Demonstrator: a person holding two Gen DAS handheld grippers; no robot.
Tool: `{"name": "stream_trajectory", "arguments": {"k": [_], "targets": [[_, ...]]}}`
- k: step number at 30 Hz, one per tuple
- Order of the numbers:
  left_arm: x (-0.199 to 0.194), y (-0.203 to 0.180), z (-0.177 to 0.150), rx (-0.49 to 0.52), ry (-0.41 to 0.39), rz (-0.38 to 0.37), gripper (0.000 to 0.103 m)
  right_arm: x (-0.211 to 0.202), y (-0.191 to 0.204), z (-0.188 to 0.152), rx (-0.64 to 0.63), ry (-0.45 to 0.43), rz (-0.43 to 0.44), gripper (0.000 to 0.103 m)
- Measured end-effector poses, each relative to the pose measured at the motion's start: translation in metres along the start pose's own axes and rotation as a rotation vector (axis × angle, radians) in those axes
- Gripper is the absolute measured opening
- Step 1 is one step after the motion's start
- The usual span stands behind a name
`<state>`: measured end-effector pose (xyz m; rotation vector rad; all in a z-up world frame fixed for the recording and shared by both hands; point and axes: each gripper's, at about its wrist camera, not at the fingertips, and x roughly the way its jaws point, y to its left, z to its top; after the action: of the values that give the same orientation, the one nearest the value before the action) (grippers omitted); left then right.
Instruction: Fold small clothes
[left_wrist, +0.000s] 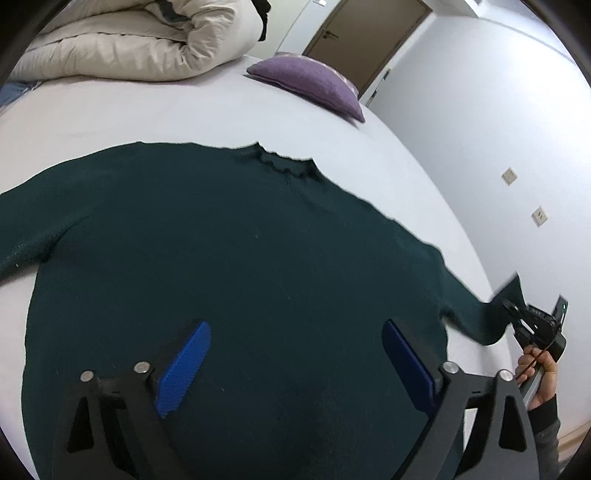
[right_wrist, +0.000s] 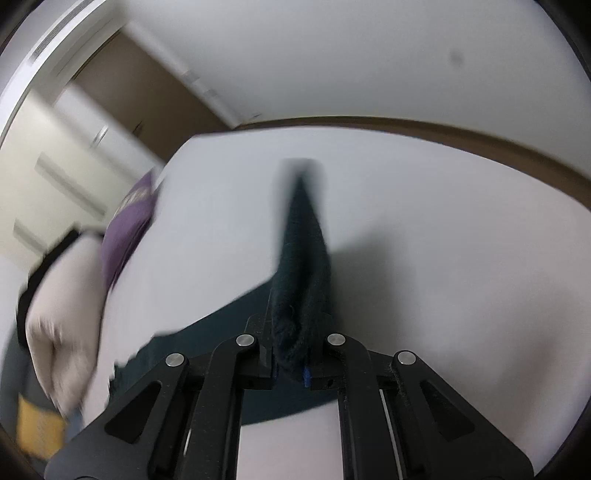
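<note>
Barely begun. Dark green sweater (left_wrist: 229, 258) spread flat, front down or up not clear, on the white bed (left_wrist: 147, 114), neckline toward the far side, both sleeves out to the sides, no fold laid so far. Right tongs (right_wrist: 291, 354) clamped on the end of 1 sleeve (right_wrist: 301, 266), cuff bunched between the pads and lifted just off the sheet. Left tongs (left_wrist: 295, 365) wide apart above the lower body of the sweater, gripping nothing. Left to do, by the look of it: 2 sleeves inward, then the body folded over.

Around: rolled cream duvet (left_wrist: 122, 40) and purple cushion (left_wrist: 314, 83) at the far end of the bed, well apart from the sweater. Nothing lying in the fold's path. Right wrist view blurred.
</note>
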<state>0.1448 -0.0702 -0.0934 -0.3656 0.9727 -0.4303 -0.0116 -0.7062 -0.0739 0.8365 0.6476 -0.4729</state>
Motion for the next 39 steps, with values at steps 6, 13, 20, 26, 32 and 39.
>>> {"name": "stream_trajectory", "arguments": {"k": [6, 13, 20, 26, 32, 39], "targets": [[-0.022, 0.042, 0.019, -0.097, -0.067, -0.029, 0.093, 0.023, 0.2, -0.076, -0.375, 0.117, 0.201, 0.007], [-0.026, 0.083, 0.029, -0.17, -0.087, -0.036, 0.093, 0.077, 0.32, -0.231, -0.533, 0.31, 0.327, 0.01], [0.005, 0.068, 0.039, -0.164, -0.044, -0.083, 0.094, 0.102, 0.327, -0.354, -0.516, 0.439, 0.407, 0.064], [0.059, 0.037, 0.05, -0.116, 0.065, -0.049, 0.089, 0.03, 0.264, -0.299, -0.453, 0.351, 0.437, 0.064], [0.093, 0.025, 0.053, -0.057, 0.115, 0.103, 0.031, 0.012, 0.152, -0.241, -0.127, 0.353, 0.442, 0.065], [0.067, 0.041, 0.059, -0.073, 0.046, 0.072, 0.009, 0.049, 0.122, -0.242, 0.109, 0.426, 0.509, 0.065]]}}
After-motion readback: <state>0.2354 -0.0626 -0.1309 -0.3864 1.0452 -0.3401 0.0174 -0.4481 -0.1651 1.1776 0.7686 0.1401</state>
